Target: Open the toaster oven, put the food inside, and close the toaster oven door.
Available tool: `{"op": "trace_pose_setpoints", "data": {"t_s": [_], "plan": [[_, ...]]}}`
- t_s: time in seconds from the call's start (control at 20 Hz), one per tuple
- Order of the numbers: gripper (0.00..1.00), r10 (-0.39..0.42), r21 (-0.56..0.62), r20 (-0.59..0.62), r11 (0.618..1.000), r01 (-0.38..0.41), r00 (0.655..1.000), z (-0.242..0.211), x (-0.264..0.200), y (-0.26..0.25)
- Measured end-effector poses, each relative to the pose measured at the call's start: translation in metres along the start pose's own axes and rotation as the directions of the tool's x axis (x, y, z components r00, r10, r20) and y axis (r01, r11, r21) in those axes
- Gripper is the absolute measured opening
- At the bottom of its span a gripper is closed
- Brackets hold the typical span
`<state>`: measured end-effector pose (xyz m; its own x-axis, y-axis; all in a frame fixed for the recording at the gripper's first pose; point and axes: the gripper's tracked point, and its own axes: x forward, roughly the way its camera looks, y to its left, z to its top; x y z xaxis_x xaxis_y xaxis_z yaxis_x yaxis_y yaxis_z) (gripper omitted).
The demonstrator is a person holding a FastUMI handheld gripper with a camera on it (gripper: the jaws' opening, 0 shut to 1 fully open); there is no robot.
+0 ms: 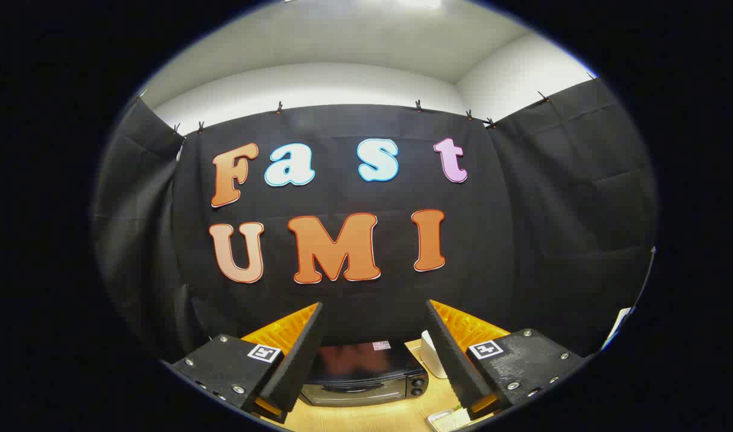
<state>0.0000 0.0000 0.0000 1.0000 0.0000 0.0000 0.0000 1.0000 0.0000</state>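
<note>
Hovered high with gripper (375, 336) wide open, holding nothing; toaster oven (366, 375) below, door shut. Best to drop squarely onto the handle.

Black cloth wall (522, 240) hung from small clips (418, 106) along its top edge, white room wall (318, 81) above. Pale wooden table (366, 417) below. White container (431, 354) stood on it; a flat white item (447, 420) lay nearer.

Gripper (375, 348): two wedge-shaped fingers spread apart, screw-studded mounting blocks, each bearing square fiducial marker.
</note>
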Motion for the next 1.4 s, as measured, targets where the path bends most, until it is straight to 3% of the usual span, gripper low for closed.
{"op": "trace_pose_setpoints", "data": {"t_s": [0.55, 1.05, 1.25, 1.4], "plan": [[0.98, 0.017, -0.072, 0.019, 0.997, -0.015, 1.000, 0.001, -0.002, 0.009], [0.98, 0.036, -0.063, -0.003, 0.997, -0.036, 0.999, -0.006, 0.007, 0.018], [0.98, 0.060, -0.057, 0.002, 0.997, -0.060, 0.998, -0.025, 0.021, 0.029], [0.98, 0.104, -0.008, -0.051, 0.995, -0.104, 0.993, -0.069, 0.038, 0.045]]}}
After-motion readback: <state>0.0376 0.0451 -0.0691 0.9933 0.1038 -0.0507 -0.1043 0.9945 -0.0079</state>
